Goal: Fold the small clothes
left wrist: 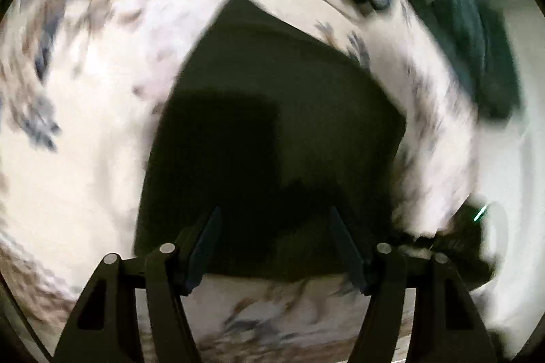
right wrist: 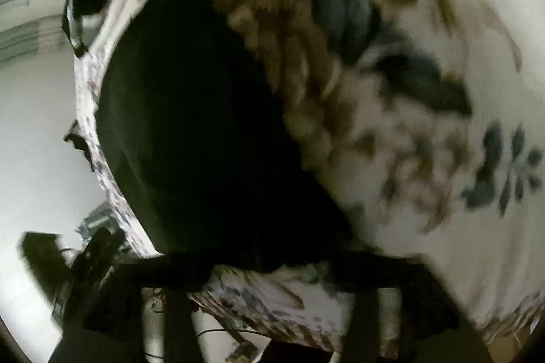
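**Dark garment flat on the floral bedcover, both tools over it**

Left tool [left wrist: 274,247]: jaws spread wide, nothing btwn them, pads not pressing anything. Right below and ahead of it lies the dark, near-black folded cloth garment [left wrist: 272,110], flat, w/ a pointed corner at its far end and a squarer, darker folded layer on its near left part. The garment sits on a white bedcover w/ blue-grey and brown flower print [left wrist: 85,90], which shows all round it, also just under the tool. Far off to the upper right of the left tool: a dark teal heap of cloth [left wrist: 477,39], blurred, can't tell what it is.

Right tool [right wrist: 272,264]: very blurred, only dark bars of its frame show near the bottom; fingertips not clear, so can't tell from the view if jaws stand apart. The same dark garment [right wrist: 204,124] lies straight ahead of it, bedcover [right wrist: 425,73] to its right, a pale floor [right wrist: 34,158] to its left.
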`<state>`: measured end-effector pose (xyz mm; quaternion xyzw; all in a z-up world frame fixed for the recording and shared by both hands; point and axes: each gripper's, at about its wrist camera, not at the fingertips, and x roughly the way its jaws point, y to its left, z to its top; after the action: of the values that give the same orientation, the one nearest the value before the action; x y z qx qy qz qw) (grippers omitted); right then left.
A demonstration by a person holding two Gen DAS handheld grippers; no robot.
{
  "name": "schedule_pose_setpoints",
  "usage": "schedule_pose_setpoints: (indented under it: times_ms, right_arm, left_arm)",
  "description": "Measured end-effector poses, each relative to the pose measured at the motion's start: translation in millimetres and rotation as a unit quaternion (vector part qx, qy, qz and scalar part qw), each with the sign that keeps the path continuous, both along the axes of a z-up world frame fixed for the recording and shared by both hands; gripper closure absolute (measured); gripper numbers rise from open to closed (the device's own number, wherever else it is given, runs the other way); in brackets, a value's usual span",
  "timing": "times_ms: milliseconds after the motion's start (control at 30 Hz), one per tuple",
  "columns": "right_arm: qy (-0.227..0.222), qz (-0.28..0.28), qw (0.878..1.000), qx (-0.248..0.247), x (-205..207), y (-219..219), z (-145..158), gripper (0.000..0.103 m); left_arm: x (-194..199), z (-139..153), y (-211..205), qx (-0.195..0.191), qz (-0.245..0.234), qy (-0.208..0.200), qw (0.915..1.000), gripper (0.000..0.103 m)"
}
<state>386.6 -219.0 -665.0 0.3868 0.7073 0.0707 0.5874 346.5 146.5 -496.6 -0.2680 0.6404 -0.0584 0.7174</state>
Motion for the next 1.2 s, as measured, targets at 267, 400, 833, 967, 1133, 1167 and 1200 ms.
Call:
schedule_pose_setpoints:
  times_ms: [267,400,833,967,1133,1167,1200]
  right_arm:
    - [-0.012,0.020,0.992,0.122,49.9,-8.3,-60.1,0.016]
    - [-0.035,0.022,0.975,0.220,68.8,14.2,-64.4,0.015]
    - [-0.067,0.017,0.980,0.189,84.5,54.6,-17.8,0.079]
    - [-0.097,0.008,0.978,0.185,114.2,62.9,30.2,0.079]
    - [-0.167,-0.002,0.970,0.176,197.9,68.2,104.4,0.079]
    - [-0.176,-0.005,0.969,0.171,216.7,68.8,113.6,0.079]
    - [-0.184,-0.011,0.969,0.165,239.6,69.8,121.9,0.079]
  left_arm:
    - [47.6,-81.2,76.4,-0.098,0.047,0.011,0.9940,0.017]
    - [68.8,-94.5,53.1,-0.102,-0.013,0.006,0.9947,0.016]
    - [113.8,-31.5,28.3,-0.113,-0.057,-0.064,0.9898,0.086]
    - [157.8,13.5,37.0,-0.113,-0.070,-0.093,0.9867,0.086]
    - [256.5,74.6,37.6,-0.112,-0.086,-0.147,0.9790,0.086]
    - [277.6,80.4,33.7,-0.110,-0.090,-0.155,0.9776,0.086]
    - [298.0,85.4,31.3,-0.107,-0.094,-0.161,0.9766,0.086]
